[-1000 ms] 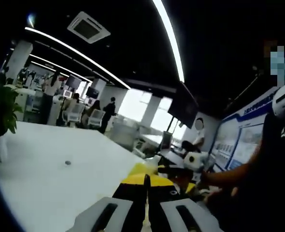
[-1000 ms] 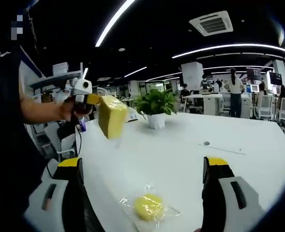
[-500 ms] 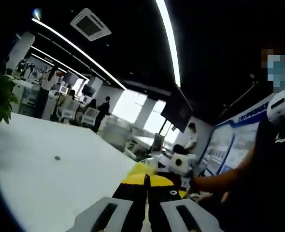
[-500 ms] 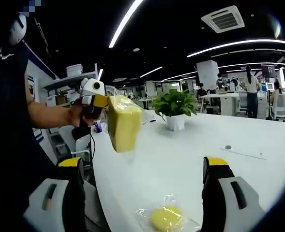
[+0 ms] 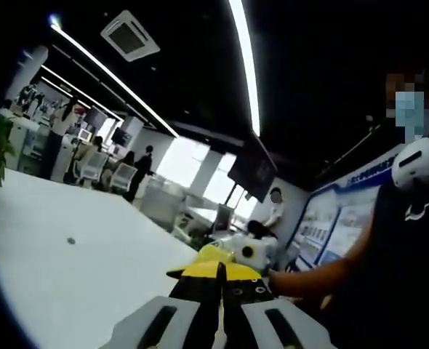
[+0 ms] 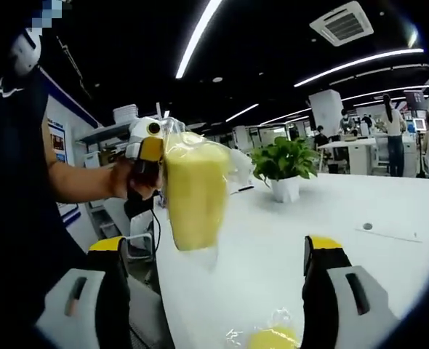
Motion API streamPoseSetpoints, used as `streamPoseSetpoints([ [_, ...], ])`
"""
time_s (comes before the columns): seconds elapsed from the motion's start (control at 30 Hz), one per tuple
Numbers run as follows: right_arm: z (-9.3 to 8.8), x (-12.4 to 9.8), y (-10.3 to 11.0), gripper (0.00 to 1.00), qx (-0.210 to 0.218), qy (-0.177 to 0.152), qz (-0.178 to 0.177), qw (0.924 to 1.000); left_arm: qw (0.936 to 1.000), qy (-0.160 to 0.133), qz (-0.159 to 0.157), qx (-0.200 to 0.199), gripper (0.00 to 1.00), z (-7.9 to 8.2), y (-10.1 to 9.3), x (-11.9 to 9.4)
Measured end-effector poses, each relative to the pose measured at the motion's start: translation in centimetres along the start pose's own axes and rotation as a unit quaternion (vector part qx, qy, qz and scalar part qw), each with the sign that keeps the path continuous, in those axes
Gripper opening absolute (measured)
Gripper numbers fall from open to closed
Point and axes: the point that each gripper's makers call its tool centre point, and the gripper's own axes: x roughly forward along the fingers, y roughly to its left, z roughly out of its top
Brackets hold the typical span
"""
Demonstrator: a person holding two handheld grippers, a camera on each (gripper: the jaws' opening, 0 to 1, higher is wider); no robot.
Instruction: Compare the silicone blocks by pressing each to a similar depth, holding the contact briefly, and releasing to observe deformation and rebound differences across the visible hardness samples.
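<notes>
The left gripper, raised above the white bench, clamps a bagged yellow block. The right gripper has its jaws wide apart over a round yellow sample, with a potted plant beyond.

Round yellow bagged block on the table, cut by the bottom edge.

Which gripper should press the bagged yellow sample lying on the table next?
Right, probably. The right gripper is open and empty, with the round yellow sample on the white table between its jaws. The left gripper is shut on the yellow block, held in the air.
</notes>
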Motion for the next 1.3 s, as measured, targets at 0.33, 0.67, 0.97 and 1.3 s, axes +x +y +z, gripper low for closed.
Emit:
streamPoseSetpoints([
  [0.33,1.1,0.1,0.7,0.76,0.014,-0.021,0.028,0.9993,1.0000,-0.003,-0.007,-0.004,0.00,0.1,-0.5,0.1],
  [0.67,1.8,0.8,2.0,0.58,0.024,-0.037,0.059,0.9973,0.9999,-0.006,-0.012,-0.005,0.00,0.3,-0.9,0.2],
  [0.97,2.0,0.9,2.1,0.47,0.032,-0.046,0.064,0.9963,0.9997,-0.010,-0.018,-0.014,0.00,0.3,-1.2,0.3],
  [1.3,2.2,0.9,2.6,0.29,0.037,-0.049,0.077,0.9952,0.9997,-0.009,-0.020,-0.012,0.00,0.2,-1.3,0.6],
])
